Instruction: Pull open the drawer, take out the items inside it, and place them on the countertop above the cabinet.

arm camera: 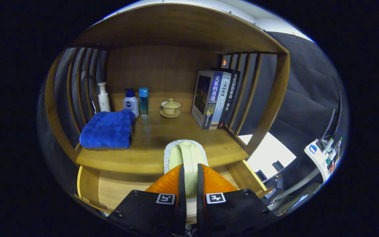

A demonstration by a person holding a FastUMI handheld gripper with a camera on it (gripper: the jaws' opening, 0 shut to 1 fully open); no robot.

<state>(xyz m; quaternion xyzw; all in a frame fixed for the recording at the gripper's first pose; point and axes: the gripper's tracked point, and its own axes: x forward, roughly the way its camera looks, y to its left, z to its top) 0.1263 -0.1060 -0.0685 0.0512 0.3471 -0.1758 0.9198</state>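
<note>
Fingers of my gripper (189, 171) pinch a pale green slipper with a grey sole (187, 154) from both sides, toe pointing forward. Under it lies the open wooden drawer (117, 191), its front edge nearest me. I hold the slipper over the front lip of the wooden countertop (150, 138), where bare wood runs ahead. Farther left sits a folded blue towel (107, 130); at the back stand three bottles (131, 102) and a lidded tan cup on a saucer (170, 108), with upright books (214, 98) on the right.
</note>
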